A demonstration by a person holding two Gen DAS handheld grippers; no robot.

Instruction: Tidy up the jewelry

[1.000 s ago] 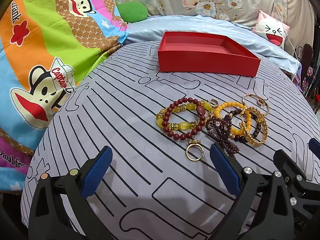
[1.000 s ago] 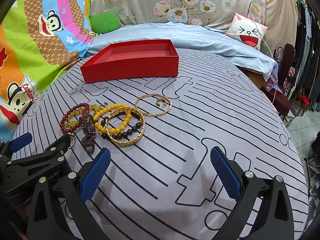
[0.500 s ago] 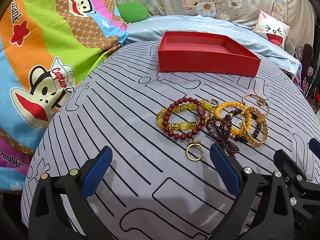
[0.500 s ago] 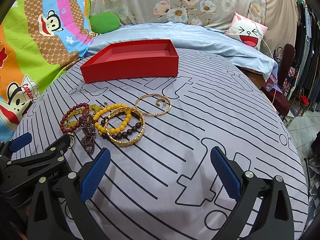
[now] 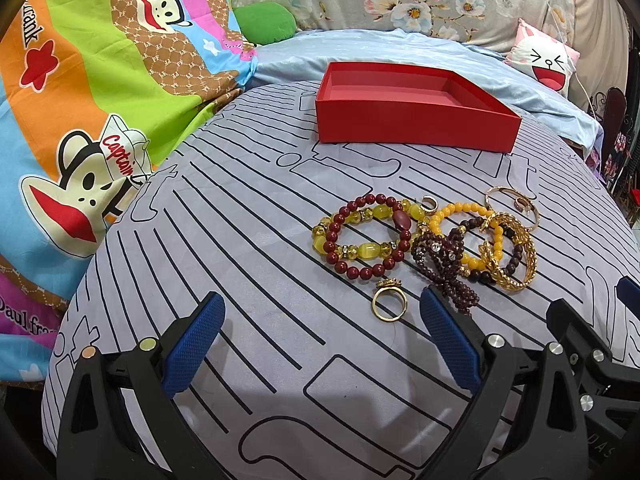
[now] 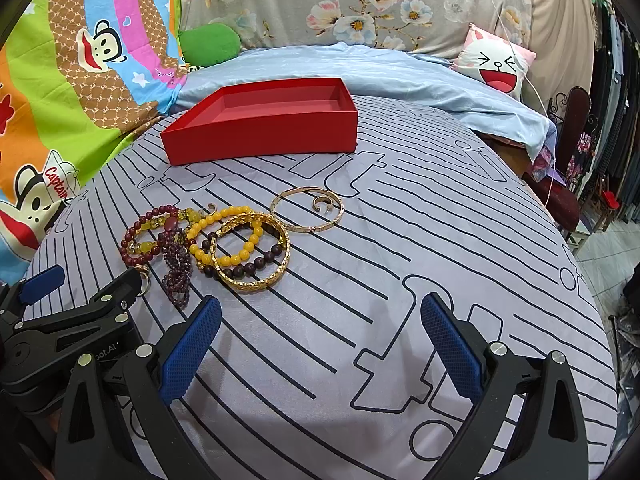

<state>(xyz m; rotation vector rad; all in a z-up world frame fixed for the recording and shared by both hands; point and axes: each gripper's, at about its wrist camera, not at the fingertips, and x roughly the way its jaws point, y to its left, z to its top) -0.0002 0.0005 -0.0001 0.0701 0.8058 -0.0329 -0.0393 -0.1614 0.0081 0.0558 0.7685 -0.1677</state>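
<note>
A pile of jewelry lies on the grey striped cloth: a red and yellow bead bracelet (image 5: 362,238), a dark purple bead strand (image 5: 444,264), a yellow bead bracelet (image 6: 228,236), a gold bangle (image 6: 252,254), a thin gold bangle (image 6: 307,209) and a gold ring (image 5: 389,302). An empty red box (image 5: 412,108) stands behind them, also in the right wrist view (image 6: 264,120). My left gripper (image 5: 320,340) is open, just in front of the ring. My right gripper (image 6: 320,344) is open, to the right of the pile.
The cloth-covered round table (image 6: 440,240) drops off at the right, beside a chair (image 6: 560,184). A colourful cartoon blanket (image 5: 80,120) lies at the left. A light blue sheet (image 6: 360,68), a green cushion (image 5: 266,20) and a cat-face pillow (image 6: 496,60) lie behind.
</note>
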